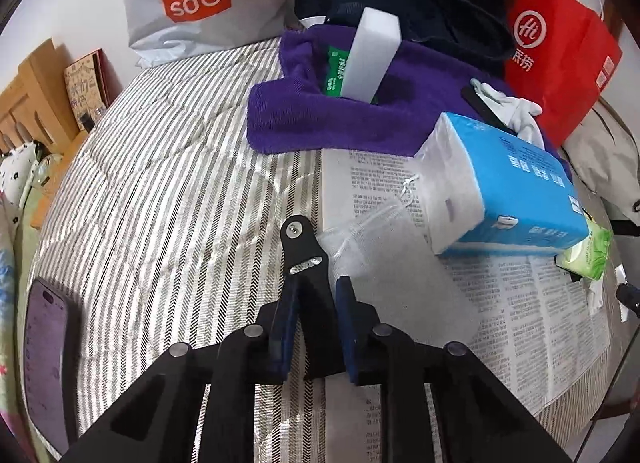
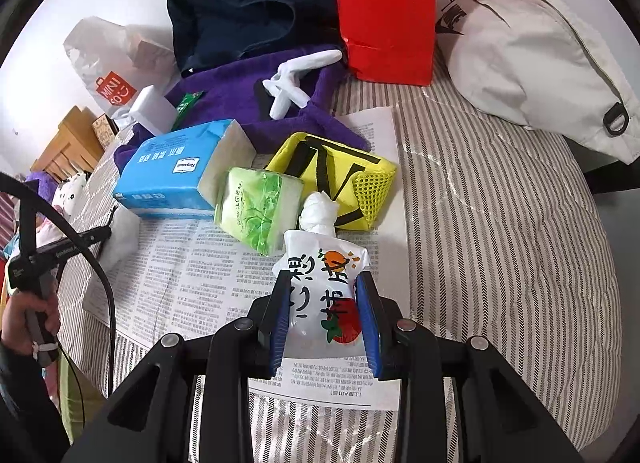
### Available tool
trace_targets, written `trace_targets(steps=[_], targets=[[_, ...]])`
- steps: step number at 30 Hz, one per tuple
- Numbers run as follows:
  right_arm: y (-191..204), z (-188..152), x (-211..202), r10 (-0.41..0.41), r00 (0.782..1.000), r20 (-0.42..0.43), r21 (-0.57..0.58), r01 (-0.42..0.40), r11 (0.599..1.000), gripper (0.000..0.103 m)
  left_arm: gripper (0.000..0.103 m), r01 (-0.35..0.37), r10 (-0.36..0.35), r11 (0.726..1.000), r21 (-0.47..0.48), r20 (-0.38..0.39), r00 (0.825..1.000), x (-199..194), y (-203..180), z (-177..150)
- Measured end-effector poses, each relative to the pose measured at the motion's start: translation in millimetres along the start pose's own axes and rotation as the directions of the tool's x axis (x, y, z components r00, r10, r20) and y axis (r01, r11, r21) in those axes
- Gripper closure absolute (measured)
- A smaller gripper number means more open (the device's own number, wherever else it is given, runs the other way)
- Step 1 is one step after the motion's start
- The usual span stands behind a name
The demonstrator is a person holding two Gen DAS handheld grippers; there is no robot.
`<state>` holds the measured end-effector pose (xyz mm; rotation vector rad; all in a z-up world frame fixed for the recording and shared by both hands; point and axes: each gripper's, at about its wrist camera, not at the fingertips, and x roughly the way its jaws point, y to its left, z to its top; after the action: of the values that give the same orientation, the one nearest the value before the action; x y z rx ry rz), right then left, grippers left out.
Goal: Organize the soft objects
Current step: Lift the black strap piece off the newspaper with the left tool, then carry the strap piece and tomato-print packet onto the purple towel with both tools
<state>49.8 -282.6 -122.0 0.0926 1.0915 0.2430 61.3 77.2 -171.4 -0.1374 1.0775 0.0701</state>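
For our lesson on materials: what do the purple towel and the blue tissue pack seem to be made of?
Purple towel: likely terry or microfibre cloth; matte, fuzzy nap, soft folds. Blue tissue pack: thin glossy plastic film, shiny and printed, with white paper tissues showing at the end.

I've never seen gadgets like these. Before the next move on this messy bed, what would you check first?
1. Right gripper clamps printed pouch: ok, pads press both sides.
2. Left gripper holds mesh bag: cannot tell.
3. Room ahead of pouch: not ok, green tissue pack and yellow bag crowd it.
4. Newspaper lies flat: ok.
5. Phone clear of left gripper: ok.
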Motion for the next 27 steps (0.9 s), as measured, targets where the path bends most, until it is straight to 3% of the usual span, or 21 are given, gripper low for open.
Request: trace_targets(steps=[2,7,11,13,22,27], targets=[[0,0,0,-0.002,1.000,-0.001,0.002,0.002,1.000,0.071,0.084,-0.008,0.008,1.000,0.004,-0.012,1.000,3,-2,0],[1,2,0,-0.001,1.000,-0.003,-0.003,0.001,1.000,0.071,0.053,-0.030,0.030,1.000,-0.001,-0.038,0.999,4,-3,-5],[2,3,1,-0.005,1.000,-0.004,-0.010,0.005,1.000,0.071,0.056,-0.043,0.043,0.999,-0.011,-0.014,0.999,2,-1,-9],[2,3,1,-0.002,1.000,-0.005,-0.012,0.002,1.000,0.071,0.081,-0.043,0.042,0.999,-0.012,-0.003,0.999,3,1,-7],[6,4,-1,-0.002,1.000,-0.003,-0.016,0.002,1.000,0.071,0.080,-0.030,0.029,0.999,-0.017,-0.036,0.999,2,7,-4],[8,5,0,-0.005,1.000,-0.006,-0.026,0.005,1.000,0.071,0.080,-0.033,0.032,0.999,-0.010,-0.005,0.999,4,4,-4]])
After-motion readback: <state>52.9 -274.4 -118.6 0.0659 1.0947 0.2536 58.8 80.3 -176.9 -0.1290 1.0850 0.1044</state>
